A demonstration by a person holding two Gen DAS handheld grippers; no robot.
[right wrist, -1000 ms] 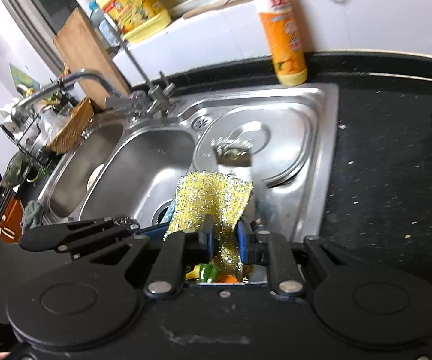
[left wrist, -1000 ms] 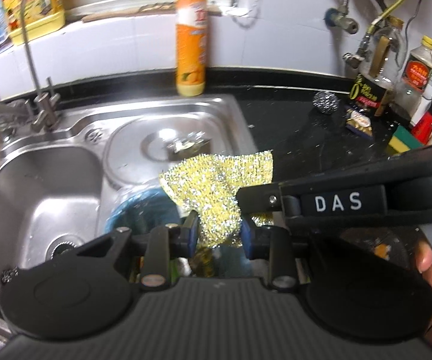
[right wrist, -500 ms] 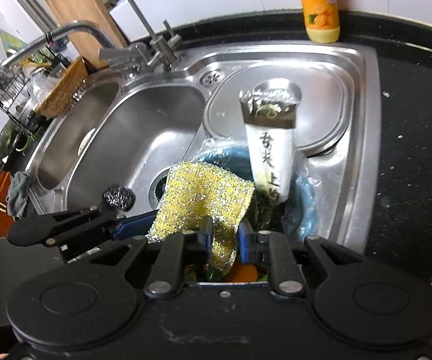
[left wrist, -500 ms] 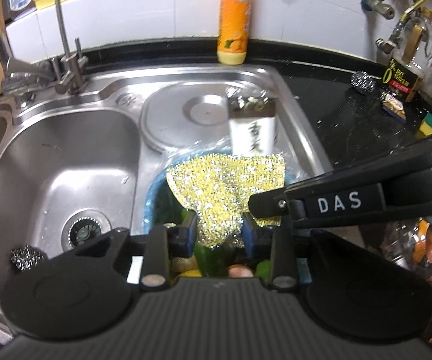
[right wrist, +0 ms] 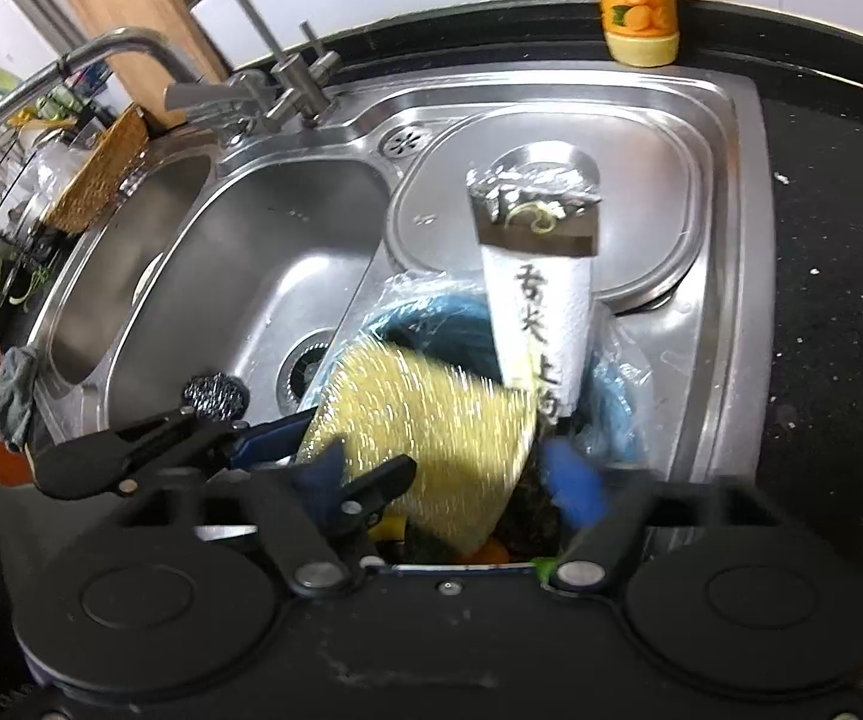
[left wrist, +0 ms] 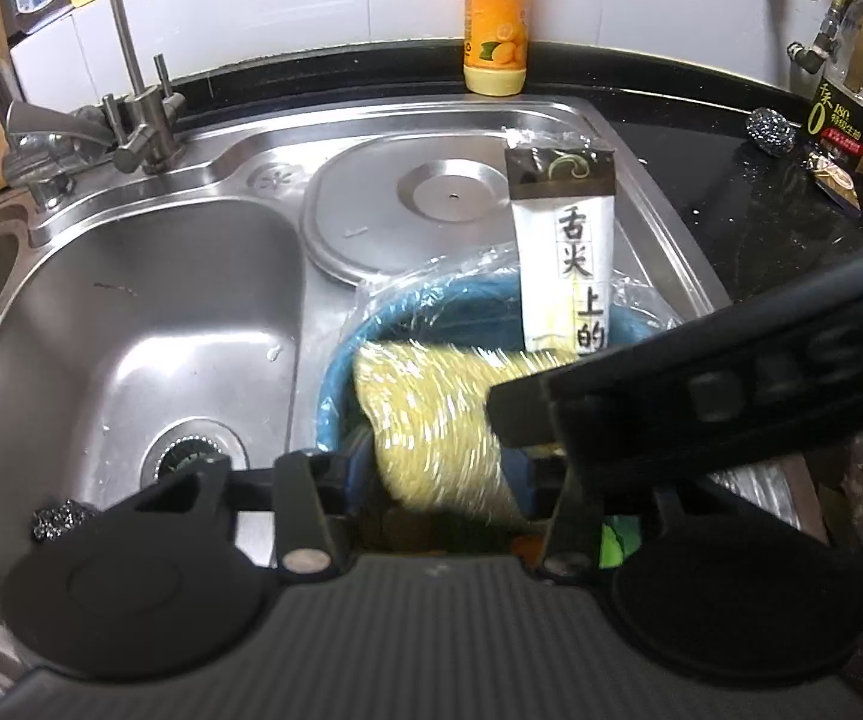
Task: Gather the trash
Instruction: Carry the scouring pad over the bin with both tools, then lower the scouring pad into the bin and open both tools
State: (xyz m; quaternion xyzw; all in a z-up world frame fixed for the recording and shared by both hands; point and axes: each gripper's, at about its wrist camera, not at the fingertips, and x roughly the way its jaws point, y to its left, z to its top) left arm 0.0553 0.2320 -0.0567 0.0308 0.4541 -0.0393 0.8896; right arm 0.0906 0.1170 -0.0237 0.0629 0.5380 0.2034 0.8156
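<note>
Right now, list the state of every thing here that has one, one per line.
Glittery yellow scouring cloth: blurred, dropping into the bin, between opening jaws.
Blue bag-lined bin: open, holding scraps.
White printed paper packet: upright in the bin.
Left gripper: opening.
Right gripper: opening.
Round steel sink cover: closed.
Orange detergent bottle: upright.

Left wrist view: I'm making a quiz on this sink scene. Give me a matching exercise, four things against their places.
Things:
1 yellow scouring cloth
2 orange bottle
3 steel wool ball
4 round steel lid

Places:
A in the sink basin, by the drain
B over the blue bin
C on the counter against the wall
D flat on the sink's right section

Pairs: 1-B, 2-C, 3-A, 4-D
</note>
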